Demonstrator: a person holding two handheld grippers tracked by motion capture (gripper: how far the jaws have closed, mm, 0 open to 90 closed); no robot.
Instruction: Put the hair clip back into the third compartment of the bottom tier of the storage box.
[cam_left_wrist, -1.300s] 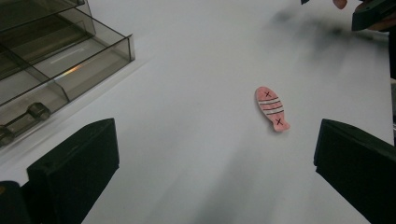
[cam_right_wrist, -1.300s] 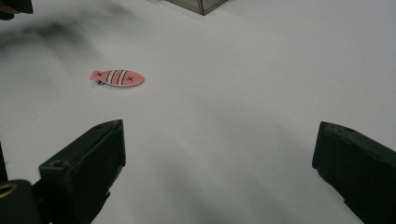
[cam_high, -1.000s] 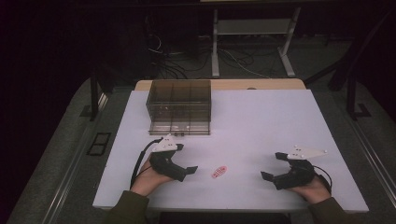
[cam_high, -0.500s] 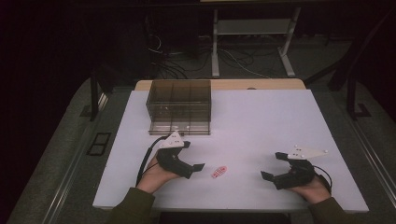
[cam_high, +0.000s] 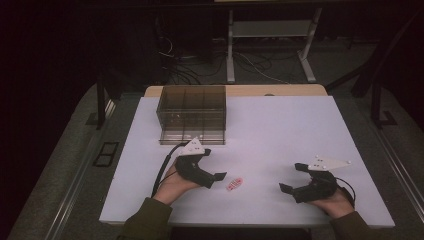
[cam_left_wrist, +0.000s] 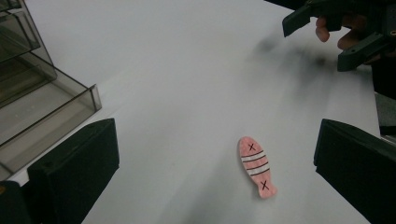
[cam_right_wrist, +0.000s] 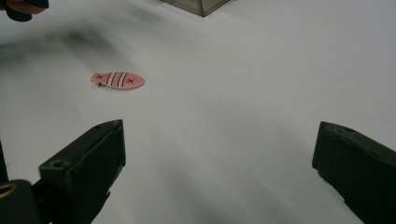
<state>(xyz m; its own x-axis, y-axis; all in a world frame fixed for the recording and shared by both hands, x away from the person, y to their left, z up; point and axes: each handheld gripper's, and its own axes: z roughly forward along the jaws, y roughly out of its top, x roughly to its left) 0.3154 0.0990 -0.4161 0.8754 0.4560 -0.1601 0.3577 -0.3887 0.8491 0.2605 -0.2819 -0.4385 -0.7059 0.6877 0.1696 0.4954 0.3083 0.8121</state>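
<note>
Between left fingers (cam_left_wrist: 70, 177), pink fish (cam_left_wrist: 256, 165), untouched

My fingers (cam_left_wrist: 74, 177) are matt black, on both grippers, and a pale grey plate (cam_high: 327, 162) tops the right one. The fish (cam_left_wrist: 256, 166) low in the frame is salmon pink, with three white stripes edged in black across its middle and a black X at each end. The table (cam_high: 280, 130) is plain white. The box (cam_high: 192, 114), upper left, is smoky clear brown-grey.

Each black hand-held gripper (cam_high: 207, 170) carries a grey three-cornered plate; sleeves are olive.
</note>
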